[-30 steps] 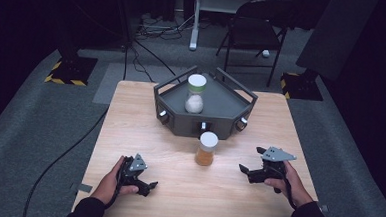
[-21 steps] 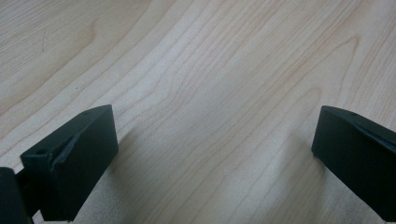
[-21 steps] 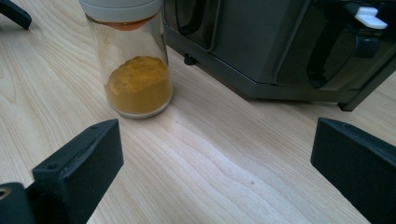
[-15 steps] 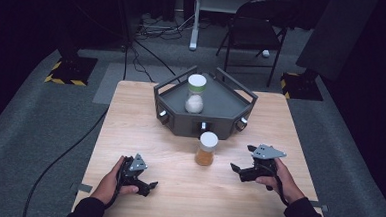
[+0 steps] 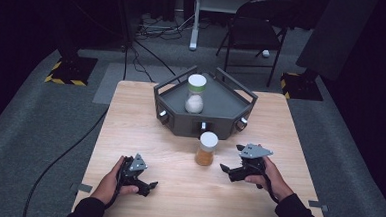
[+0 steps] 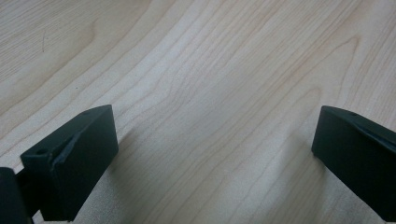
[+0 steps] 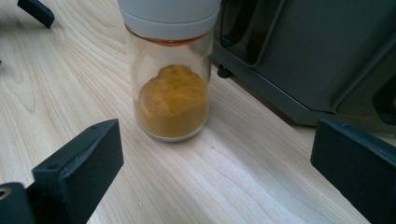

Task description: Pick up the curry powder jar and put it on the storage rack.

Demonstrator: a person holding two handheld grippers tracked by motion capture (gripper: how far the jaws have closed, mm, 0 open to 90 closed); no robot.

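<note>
The spice jar [image 5: 207, 149] of orange powder stands upright on the counter [image 5: 130, 115], just in front of the dark tray [image 5: 221, 107], where a side approach is unobstructed. The right tool [image 5: 226, 169] faces it, jaws spread wide and empty. The left tool [image 5: 149, 187] rests apart, also wide open, holding nothing.

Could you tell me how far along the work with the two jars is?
One jar of white powder already stands in the tray. The right tool, jaws open, points at the orange jar on the table, not yet gripping it. The left tool sits open over bare wood. Grasping and placing likely remain.
</note>
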